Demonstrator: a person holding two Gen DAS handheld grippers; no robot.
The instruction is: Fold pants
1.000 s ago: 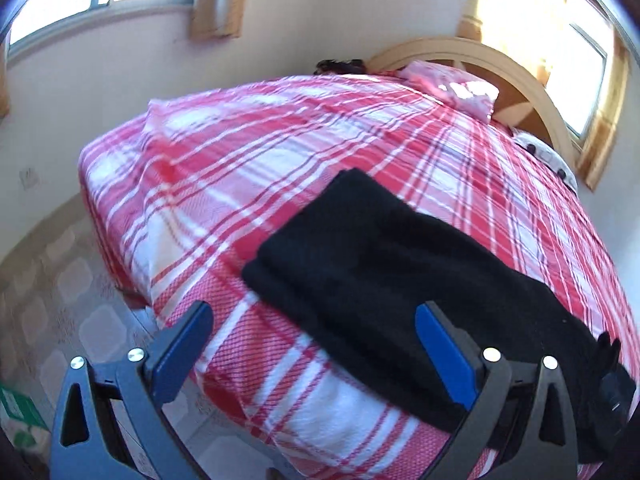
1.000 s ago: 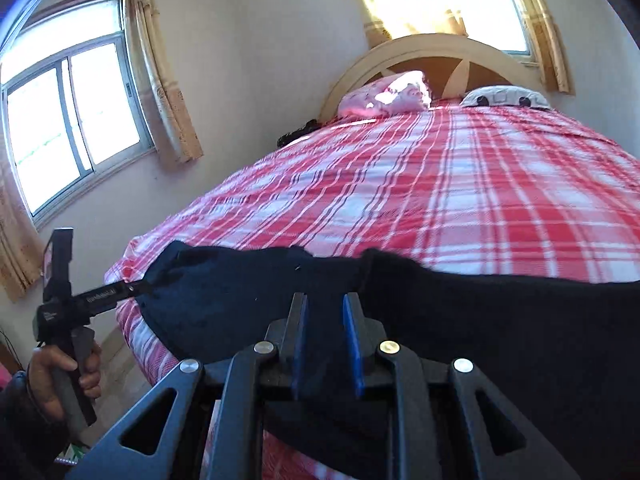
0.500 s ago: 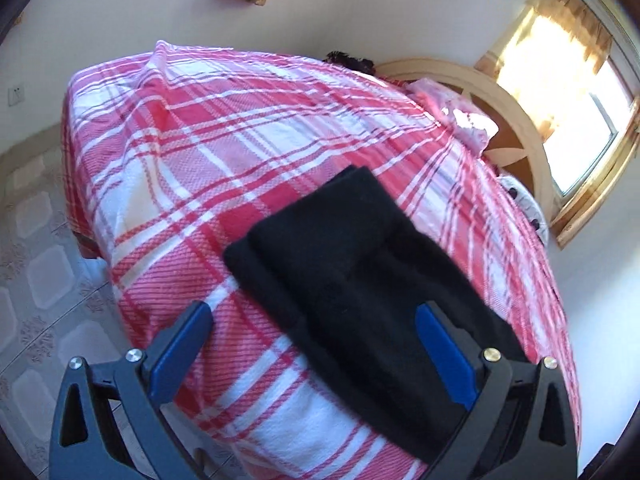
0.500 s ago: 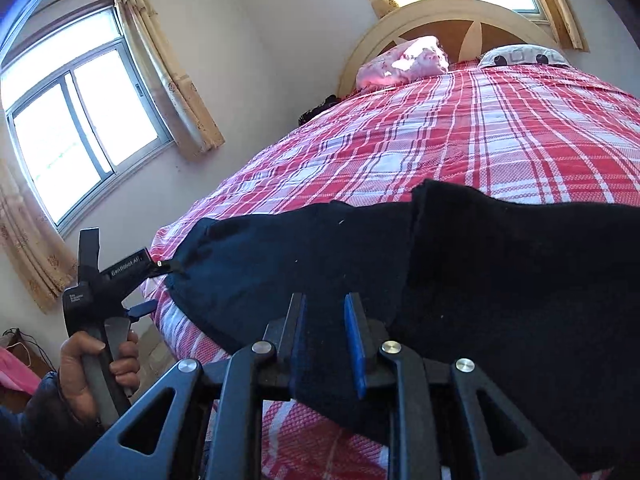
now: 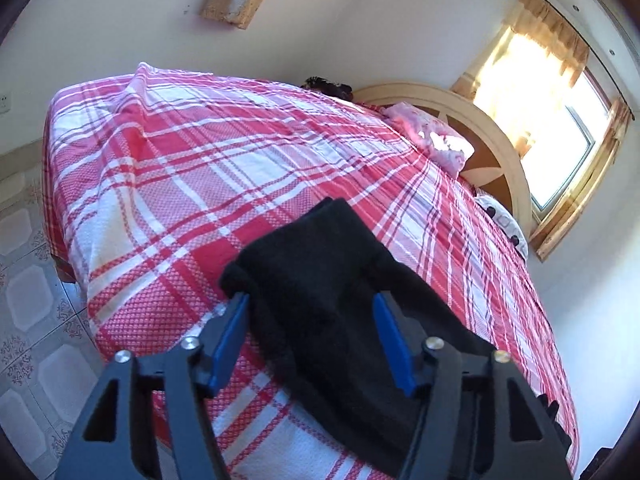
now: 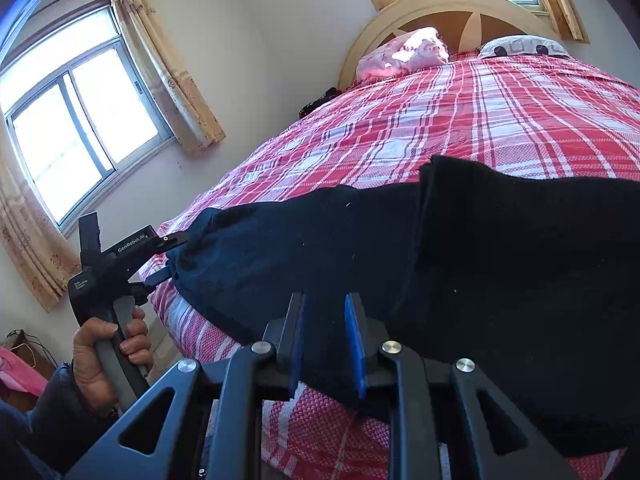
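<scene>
the left tool has just been closing from its widest spread, and it now stands about half open with the end of the pants bunched between its blue fingers. the cloth fills most of the gap, but a firm pinch cannot be told from its own view. from the right wrist view the same tool sits at nine o'clock with its tips at the pants' end, a hand on its grip.

the right tool is nearly shut, clamped on the near edge of the pants with cloth filling the narrow gap, much as it was a second ago.

the pants lie on the plaid bed along its near edge, already doubled lengthwise it seems, a second layer showing toward three o'clock in the right view. the left view has also swung, so the bed tilts more toward eleven o'clock than before.

my reading: both ends are now being taken in hand, so the next fold can start once the left grip is sure. if it closes on only the top layer, the fold may come out skewed.
</scene>
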